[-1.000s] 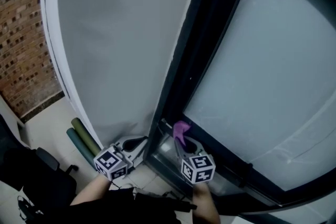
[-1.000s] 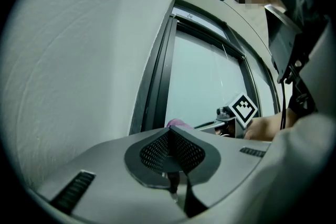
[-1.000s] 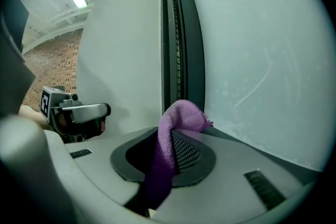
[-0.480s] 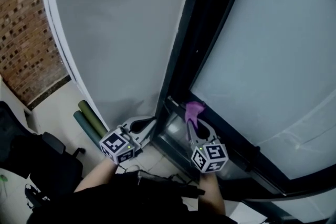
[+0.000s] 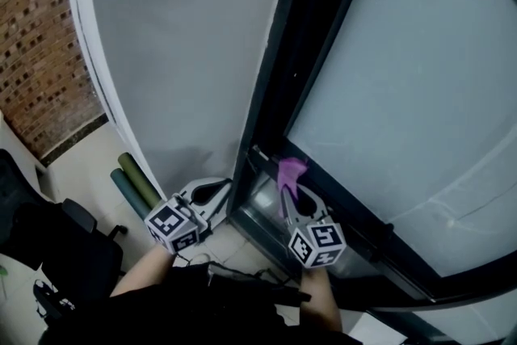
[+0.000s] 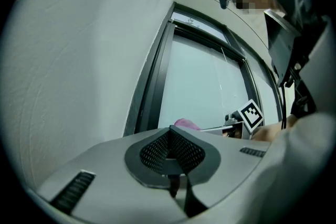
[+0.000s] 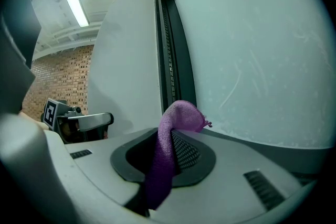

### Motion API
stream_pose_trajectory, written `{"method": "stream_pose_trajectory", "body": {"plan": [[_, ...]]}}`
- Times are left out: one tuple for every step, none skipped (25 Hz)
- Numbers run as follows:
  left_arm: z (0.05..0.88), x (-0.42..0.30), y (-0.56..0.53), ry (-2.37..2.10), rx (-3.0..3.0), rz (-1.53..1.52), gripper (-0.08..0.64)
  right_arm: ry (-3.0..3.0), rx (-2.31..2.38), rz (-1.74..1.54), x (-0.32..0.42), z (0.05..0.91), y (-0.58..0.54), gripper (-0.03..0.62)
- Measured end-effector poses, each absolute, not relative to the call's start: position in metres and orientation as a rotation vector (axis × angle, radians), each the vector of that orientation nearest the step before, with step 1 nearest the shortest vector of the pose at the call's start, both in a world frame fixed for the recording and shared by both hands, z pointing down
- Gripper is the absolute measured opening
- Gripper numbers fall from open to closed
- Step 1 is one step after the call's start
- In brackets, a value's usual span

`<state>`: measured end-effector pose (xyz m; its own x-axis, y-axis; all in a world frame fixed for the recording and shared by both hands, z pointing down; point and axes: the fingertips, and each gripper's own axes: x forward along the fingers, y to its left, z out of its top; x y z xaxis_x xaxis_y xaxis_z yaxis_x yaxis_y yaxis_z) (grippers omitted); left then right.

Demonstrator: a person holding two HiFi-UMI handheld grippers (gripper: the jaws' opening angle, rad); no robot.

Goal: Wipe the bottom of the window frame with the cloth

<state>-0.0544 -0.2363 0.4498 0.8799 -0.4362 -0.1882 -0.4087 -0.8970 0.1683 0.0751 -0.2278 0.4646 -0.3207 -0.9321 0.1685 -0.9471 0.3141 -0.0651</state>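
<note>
The right gripper [image 5: 287, 188] is closed on the purple cloth [image 5: 291, 169], at the left corner of the window frame's bottom rail [image 5: 380, 245]. Most of this rail seems not yet wiped. The left gripper [image 5: 216, 190] is closed and empty.

Two dark green rolled tubes [image 5: 132, 188] are seen just left of the left claw [image 5: 220, 187], a black office chair [image 5: 71, 254] below-left of it, and a red brick wall [image 5: 32, 36] further up-left.

Dim, soft daylight through frosted glass; fisheye-warped edges.
</note>
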Motion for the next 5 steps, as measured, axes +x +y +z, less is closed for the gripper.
{"method": "stream_pose_trajectory", "body": {"plan": [[0.453,-0.055,-0.236,-0.67,2.926,-0.325,0.002,-2.465,1.765,0.232,0.074,0.465,-0.226,0.071],[0.457,-0.056,-0.235,-0.683,2.929,-0.304,0.002,-2.467,1.76,0.233,0.074,0.465,-0.224,0.071],[0.46,-0.057,-0.235,-0.693,2.931,-0.288,0.002,-2.469,1.754,0.234,0.073,0.466,-0.222,0.071],[0.462,-0.057,-0.234,-0.699,2.933,-0.279,0.002,-2.471,1.749,0.235,0.073,0.467,-0.221,0.071],[0.463,-0.057,-0.232,-0.704,2.933,-0.272,0.002,-2.473,1.744,0.237,0.072,0.468,-0.219,0.071]]}}
